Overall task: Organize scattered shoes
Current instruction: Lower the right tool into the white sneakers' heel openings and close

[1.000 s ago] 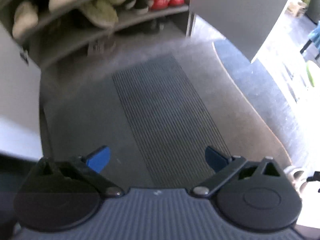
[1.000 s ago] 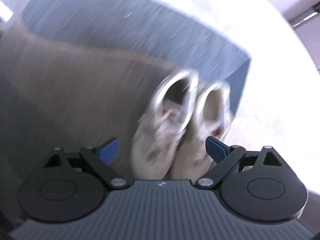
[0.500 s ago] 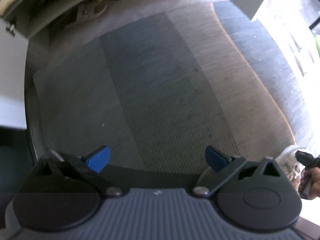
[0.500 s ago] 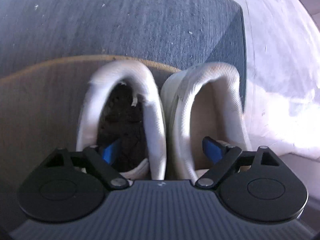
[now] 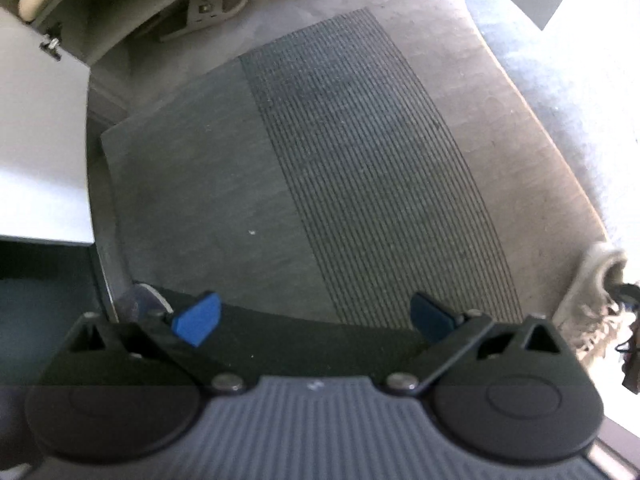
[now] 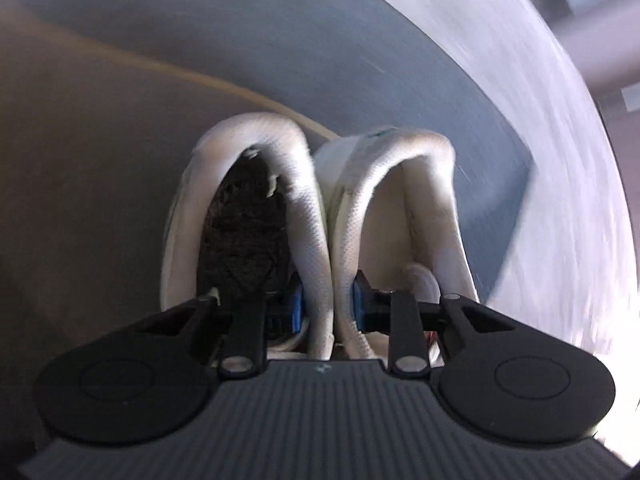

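A pair of white sneakers (image 6: pixel 316 216) stands side by side on the mat. My right gripper (image 6: pixel 326 306) is shut on their two inner collars, one blue finger inside each shoe, pinching them together. The left shoe shows a dark insole (image 6: pixel 244 236). In the left wrist view the same sneakers (image 5: pixel 592 300) sit at the far right edge. My left gripper (image 5: pixel 316 316) is open and empty above the grey ribbed doormat (image 5: pixel 360 152). The shoe cabinet (image 5: pixel 132 4) with shoes on its shelves is at the top left.
A white cabinet door (image 5: pixel 40 140) hangs open on the left. A grey sandal (image 5: pixel 208 8) lies under the lowest shelf. A dark shoe toe (image 5: pixel 138 300) peeks out by the left finger. Bright tiled floor (image 6: pixel 568 184) lies beyond the mat's edge.
My right gripper has closed on the two sneakers' inner collars, and the view has tilted. My left gripper has shifted slightly; the sneakers show more at its right edge.
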Demonstrator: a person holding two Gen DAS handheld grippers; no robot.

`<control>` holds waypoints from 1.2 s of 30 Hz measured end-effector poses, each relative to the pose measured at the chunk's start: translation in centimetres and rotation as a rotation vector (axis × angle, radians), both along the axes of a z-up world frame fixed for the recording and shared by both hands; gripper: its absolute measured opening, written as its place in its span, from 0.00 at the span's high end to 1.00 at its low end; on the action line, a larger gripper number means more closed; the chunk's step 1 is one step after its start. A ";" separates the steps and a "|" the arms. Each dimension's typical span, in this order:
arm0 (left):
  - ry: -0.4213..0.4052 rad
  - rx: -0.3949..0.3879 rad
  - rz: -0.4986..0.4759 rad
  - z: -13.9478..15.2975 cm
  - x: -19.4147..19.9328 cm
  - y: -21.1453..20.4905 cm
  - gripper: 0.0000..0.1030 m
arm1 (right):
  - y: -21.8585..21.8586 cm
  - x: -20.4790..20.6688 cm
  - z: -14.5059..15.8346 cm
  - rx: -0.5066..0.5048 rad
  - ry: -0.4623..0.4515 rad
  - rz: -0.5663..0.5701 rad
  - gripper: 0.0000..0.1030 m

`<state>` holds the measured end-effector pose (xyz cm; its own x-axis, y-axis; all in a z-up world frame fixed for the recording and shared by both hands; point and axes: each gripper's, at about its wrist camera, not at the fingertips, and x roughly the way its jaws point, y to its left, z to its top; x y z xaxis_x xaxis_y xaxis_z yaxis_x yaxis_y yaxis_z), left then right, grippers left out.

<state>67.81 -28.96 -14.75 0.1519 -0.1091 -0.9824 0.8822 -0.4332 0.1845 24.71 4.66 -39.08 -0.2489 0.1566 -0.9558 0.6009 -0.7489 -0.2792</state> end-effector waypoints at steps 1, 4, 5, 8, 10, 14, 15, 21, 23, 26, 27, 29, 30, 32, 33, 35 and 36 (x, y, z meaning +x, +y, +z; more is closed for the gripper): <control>0.005 -0.002 0.011 0.3 0.5 -0.2 0.01 | -1.6 1.0 0.1 -0.006 -0.010 0.085 0.75; -0.019 -0.052 0.040 1.1 2.0 -0.8 0.01 | -6.6 5.5 0.5 -0.013 -0.003 0.408 0.77; -0.044 -0.094 0.054 1.7 2.8 -1.0 0.01 | -8.1 7.2 0.7 -0.024 0.011 0.503 0.78; -0.064 -0.135 0.107 3.2 5.0 -1.3 0.01 | -11.1 9.8 1.6 -0.090 -0.001 0.580 0.88; -0.063 -0.137 0.125 3.6 6.0 -1.6 0.01 | -13.4 12.5 2.9 -0.128 -0.018 0.661 0.97; -0.068 -0.144 0.133 3.8 7.5 -2.2 0.01 | -17.9 16.5 5.7 -0.241 -0.079 0.740 0.97; -0.074 -0.142 0.134 3.7 7.8 -2.3 0.01 | -18.5 16.8 5.9 -0.253 -0.094 0.742 0.97; -0.073 -0.101 0.115 1.3 7.9 -2.4 0.01 | -21.5 17.8 7.1 -0.210 -0.149 0.719 0.94; -0.066 -0.090 0.091 0.1 7.4 -1.9 0.01 | -21.8 17.1 8.0 -0.191 -0.148 0.681 0.94; -0.049 -0.075 0.061 -2.2 6.6 -0.8 0.01 | -20.3 13.7 8.2 -0.178 -0.088 0.599 0.81; -0.027 -0.063 0.060 -3.4 6.2 -0.4 0.01 | -19.4 11.4 7.9 -0.206 -0.101 0.499 0.79; 0.016 -0.047 0.050 -5.3 5.8 0.2 0.01 | -17.5 6.8 6.2 -0.297 -0.196 0.260 0.78; 0.033 -0.045 0.039 -6.0 5.7 0.5 0.01 | -16.2 4.4 4.9 -0.376 -0.271 0.106 0.74; 0.043 -0.027 -0.008 -7.6 5.1 0.2 0.02 | -15.3 2.8 3.6 -0.423 -0.300 -0.010 0.59; 0.044 -0.024 -0.015 -7.7 4.9 0.0 0.02 | -15.3 2.2 2.8 -0.426 -0.308 -0.055 0.55; 0.071 -0.054 -0.007 -7.2 4.6 -1.4 0.02 | -16.0 2.9 1.8 -0.467 -0.362 -0.107 0.55; 0.081 -0.068 0.000 -7.1 4.7 -2.0 0.01 | -16.3 3.1 1.4 -0.512 -0.378 -0.130 0.54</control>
